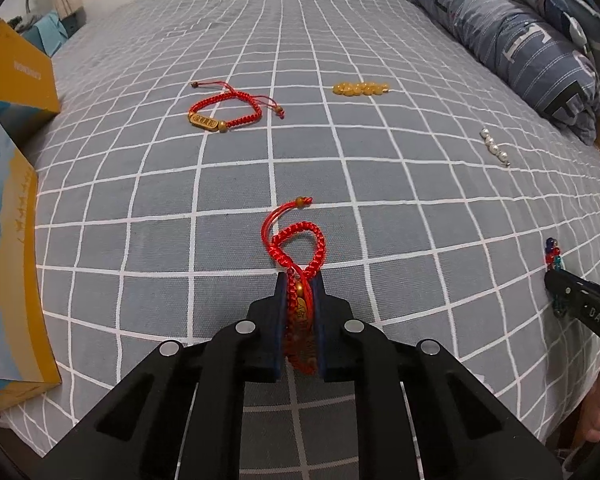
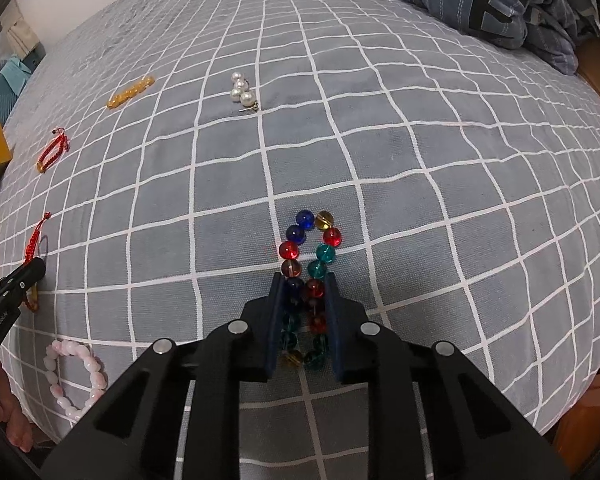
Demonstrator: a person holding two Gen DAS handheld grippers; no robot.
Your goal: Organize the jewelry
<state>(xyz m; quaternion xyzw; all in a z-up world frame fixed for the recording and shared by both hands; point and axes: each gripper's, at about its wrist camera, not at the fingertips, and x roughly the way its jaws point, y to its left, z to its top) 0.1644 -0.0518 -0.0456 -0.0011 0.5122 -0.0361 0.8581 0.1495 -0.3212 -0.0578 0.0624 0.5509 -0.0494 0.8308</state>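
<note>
My left gripper (image 1: 299,280) is shut on a red braided bracelet (image 1: 296,240) with a gold charm; its loop sticks out ahead of the fingers over the grey checked bedspread (image 1: 380,220). My right gripper (image 2: 303,280) is shut on a bracelet of coloured glass beads (image 2: 310,240), whose far end rests on the bedspread (image 2: 420,200). A second red braided bracelet (image 1: 224,114) lies farther off, also in the right wrist view (image 2: 52,150). An amber bead bracelet (image 1: 360,89) (image 2: 131,91), a pearl bracelet (image 1: 494,146) (image 2: 242,92) and a pink bead bracelet (image 2: 74,376) lie on the bed.
Yellow and blue cardboard boxes (image 1: 16,80) (image 1: 8,280) stand along the bed's left edge. A folded blue quilt (image 1: 520,40) (image 2: 480,4) lies at the far right. The right gripper shows at the right edge of the left wrist view (image 1: 580,304).
</note>
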